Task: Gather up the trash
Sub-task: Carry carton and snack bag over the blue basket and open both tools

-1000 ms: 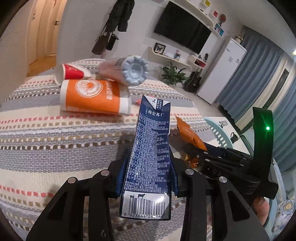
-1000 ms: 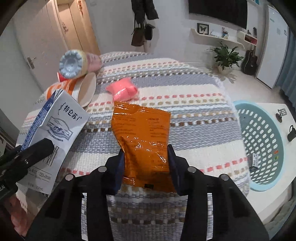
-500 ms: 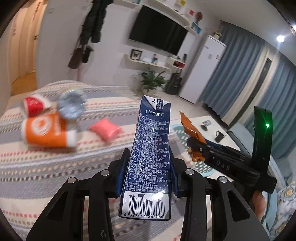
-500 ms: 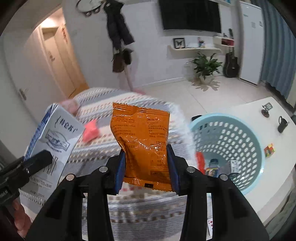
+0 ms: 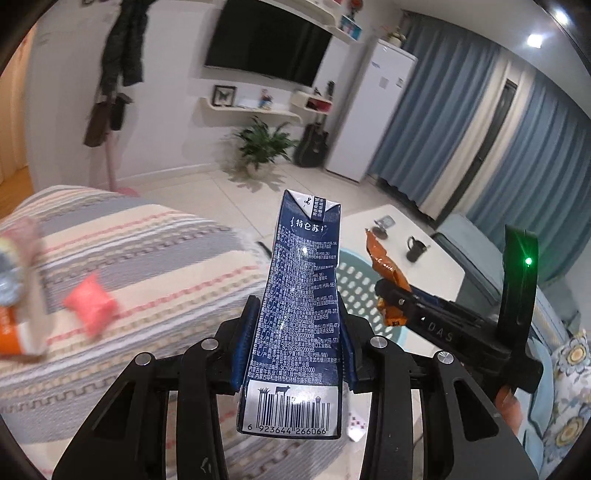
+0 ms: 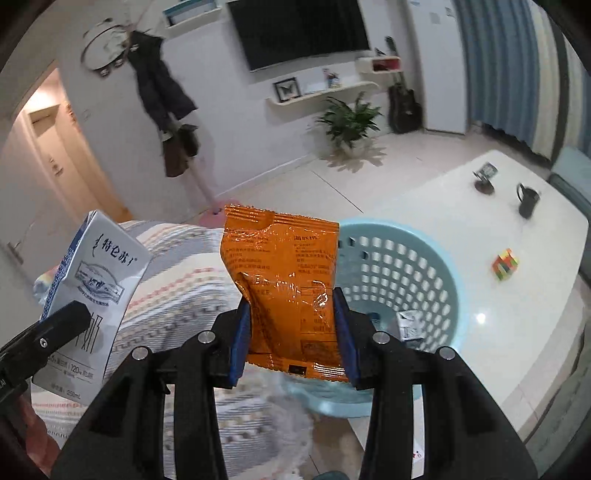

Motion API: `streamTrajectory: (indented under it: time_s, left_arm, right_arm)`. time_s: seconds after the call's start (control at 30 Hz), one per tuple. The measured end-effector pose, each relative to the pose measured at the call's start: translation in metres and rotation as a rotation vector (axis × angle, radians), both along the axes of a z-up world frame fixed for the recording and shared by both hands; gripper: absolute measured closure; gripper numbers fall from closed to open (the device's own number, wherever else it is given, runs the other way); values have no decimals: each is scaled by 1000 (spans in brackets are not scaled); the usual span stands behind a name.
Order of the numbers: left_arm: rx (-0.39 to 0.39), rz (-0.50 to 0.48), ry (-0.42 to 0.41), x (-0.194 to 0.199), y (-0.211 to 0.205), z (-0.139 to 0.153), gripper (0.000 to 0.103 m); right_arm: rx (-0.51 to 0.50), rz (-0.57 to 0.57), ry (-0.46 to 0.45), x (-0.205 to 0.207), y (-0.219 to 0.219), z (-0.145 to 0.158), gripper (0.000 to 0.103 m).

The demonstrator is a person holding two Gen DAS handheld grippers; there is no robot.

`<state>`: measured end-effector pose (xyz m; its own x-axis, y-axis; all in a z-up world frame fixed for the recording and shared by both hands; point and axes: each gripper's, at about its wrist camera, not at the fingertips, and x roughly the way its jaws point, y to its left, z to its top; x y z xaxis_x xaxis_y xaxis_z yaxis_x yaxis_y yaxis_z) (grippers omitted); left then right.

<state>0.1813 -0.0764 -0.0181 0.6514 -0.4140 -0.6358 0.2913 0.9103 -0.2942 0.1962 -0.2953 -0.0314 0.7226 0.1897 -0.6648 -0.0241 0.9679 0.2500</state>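
Trash fills both tools: the left tool [image 5: 291, 350] is clamped on a dark blue milk carton [image 5: 299, 321], its blue pads pressing the carton's two sides, the barcode end nearest the camera and the folded top pointing away. Seen from the right wrist, the right tool [image 6: 293, 343] is clamped in the same way on an orange snack bag [image 6: 284, 284], crinkled and standing up between the pads, with the carton's white face off to the left of that view. Just beyond and below the bag sits a light blue perforated basket [image 6: 439, 266], which already holds a few small packages at its bottom; in the left wrist view the same basket shows behind the carton. To the left lies a bed under a striped blanket [image 5: 129, 266], and on it rest a small pink packet [image 5: 90, 302] and, blurred at the frame's edge, an orange paper cup [image 5: 14, 332]. The basket stands by a white desk [image 6: 498, 314] that carries a black mug [image 6: 528, 199] and a colourful cube [image 6: 505, 263]. Farther off are a potted plant [image 6: 351, 118], a guitar [image 6: 404, 103], a wall television [image 6: 299, 31] and blue curtains [image 5: 461, 122].
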Motion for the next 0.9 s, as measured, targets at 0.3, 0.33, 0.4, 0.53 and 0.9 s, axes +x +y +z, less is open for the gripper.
streamTrajectory:
  time_s: [0.3, 0.33, 0.4, 0.53, 0.9]
  left_arm:
    - [14, -87, 107, 53, -57, -38, 66]
    - [17, -88, 113, 55, -60, -41, 66]
    - [45, -88, 123, 60, -70, -49, 66]
    - [79, -94, 131, 66, -91, -58, 66]
    - [101, -81, 152, 73, -108, -69, 44]
  right_arm:
    - [1, -97, 80, 18, -48, -40, 64]
    - [4, -101, 88, 19, -51, -44, 63]
    - [9, -112, 105, 20, -57, -52, 63]
    - [16, -129, 130, 24, -68, -64, 57]
    - [36, -122, 163, 28, -75, -76, 44]
